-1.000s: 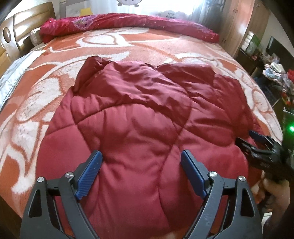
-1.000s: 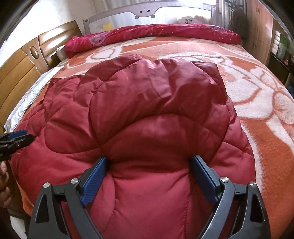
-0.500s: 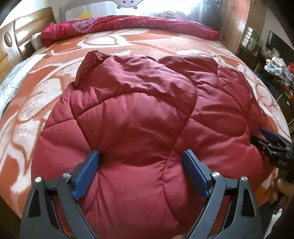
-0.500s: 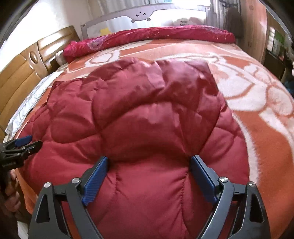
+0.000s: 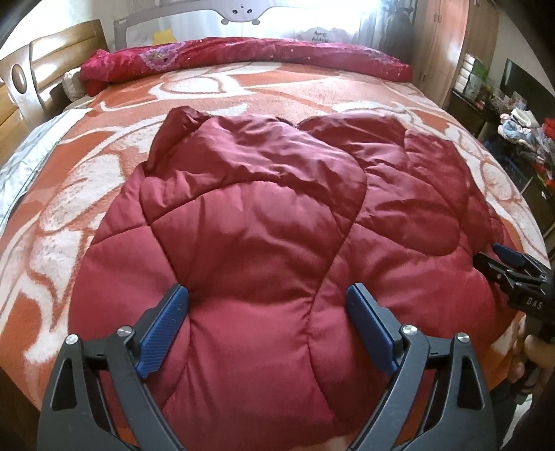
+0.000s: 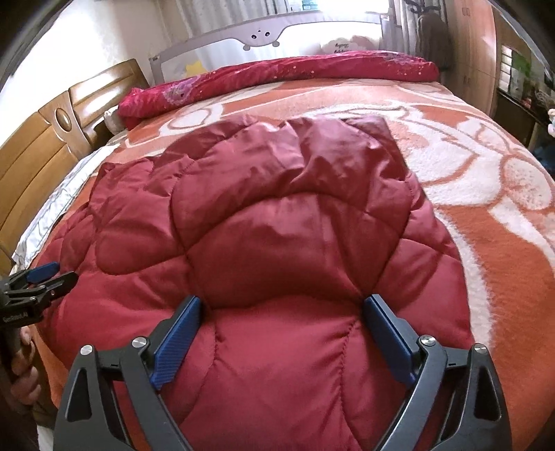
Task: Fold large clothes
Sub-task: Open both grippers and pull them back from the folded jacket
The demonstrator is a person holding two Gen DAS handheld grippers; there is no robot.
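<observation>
While the dark red quilted jacket (image 5: 277,222) lies spread across the near part of the bed (image 5: 277,86), on its orange-and-white blanket (image 6: 485,215), the left gripper (image 5: 267,312) hovers over the garment's near edge with its blue-padded fingers (image 5: 163,322) spread wide, grasping nothing. Over the same edge, just to its right, the right gripper (image 6: 282,324) is likewise released, jaws apart. A rolled crimson quilt (image 5: 242,55) lies along the far side, before a grey bed rail (image 6: 263,31).
</observation>
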